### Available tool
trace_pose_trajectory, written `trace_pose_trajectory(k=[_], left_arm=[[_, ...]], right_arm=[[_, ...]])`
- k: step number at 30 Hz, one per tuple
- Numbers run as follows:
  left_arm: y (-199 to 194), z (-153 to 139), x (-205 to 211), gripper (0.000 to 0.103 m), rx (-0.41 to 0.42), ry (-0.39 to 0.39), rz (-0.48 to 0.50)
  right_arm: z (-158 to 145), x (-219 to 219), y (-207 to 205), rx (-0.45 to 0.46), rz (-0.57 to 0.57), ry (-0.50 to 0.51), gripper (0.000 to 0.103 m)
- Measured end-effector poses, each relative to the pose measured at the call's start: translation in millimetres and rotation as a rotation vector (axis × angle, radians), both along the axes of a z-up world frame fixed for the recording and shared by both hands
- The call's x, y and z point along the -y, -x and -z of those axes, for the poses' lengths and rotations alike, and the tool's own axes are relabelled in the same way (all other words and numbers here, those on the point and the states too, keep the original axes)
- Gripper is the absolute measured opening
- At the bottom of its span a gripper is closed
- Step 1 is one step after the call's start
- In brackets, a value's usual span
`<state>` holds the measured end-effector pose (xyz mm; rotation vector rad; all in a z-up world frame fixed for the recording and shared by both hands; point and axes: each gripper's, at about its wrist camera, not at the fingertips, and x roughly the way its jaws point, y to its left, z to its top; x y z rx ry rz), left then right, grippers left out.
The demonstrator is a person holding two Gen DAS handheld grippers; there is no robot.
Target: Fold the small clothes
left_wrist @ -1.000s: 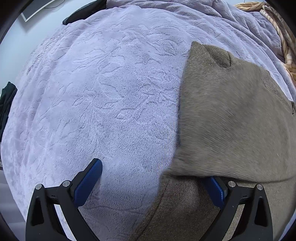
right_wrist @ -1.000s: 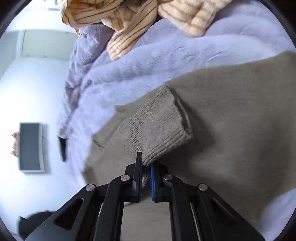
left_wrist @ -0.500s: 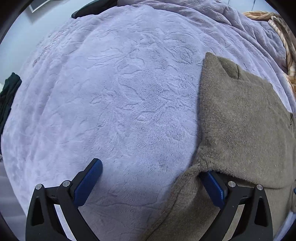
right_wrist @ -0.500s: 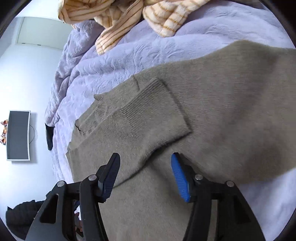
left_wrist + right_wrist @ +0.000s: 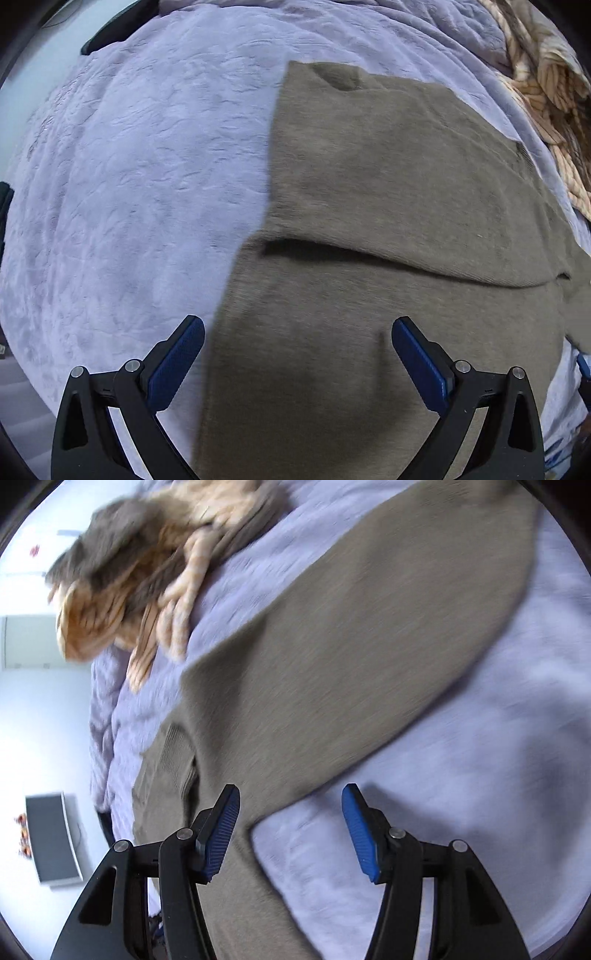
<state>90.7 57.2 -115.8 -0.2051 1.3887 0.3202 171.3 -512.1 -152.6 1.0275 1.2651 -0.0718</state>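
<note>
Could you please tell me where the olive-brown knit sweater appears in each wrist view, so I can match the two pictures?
Left wrist: the olive-brown knit sweater fills the centre and right, reaching down between the open fingers.
Right wrist: it runs diagonally from the top right to the bottom left, blurred.
Shared landmark: the striped orange garment lies at the left view's top right and the right view's top left.

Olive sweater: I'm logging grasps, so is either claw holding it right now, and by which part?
Nothing is held. Both the left claw and the right claw are open above the olive sweater, pads off the fabric.
</note>
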Motion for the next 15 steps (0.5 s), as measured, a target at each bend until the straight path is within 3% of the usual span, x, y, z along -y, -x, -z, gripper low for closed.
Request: trace_pose_trajectory(k=[7, 15], left_arm=[[-30.1, 4.9, 87.2, 0.102, 0.009, 0.087, 0.201], [-57.6, 9.0, 170.4, 0.102, 0.031, 0.131, 0.288]], right_arm=[[14.3, 84.4, 27.0, 0.001, 0.281, 0.002, 0.062], [38.3, 109.4, 16.1, 0.114, 0.440, -0.188, 0.061]])
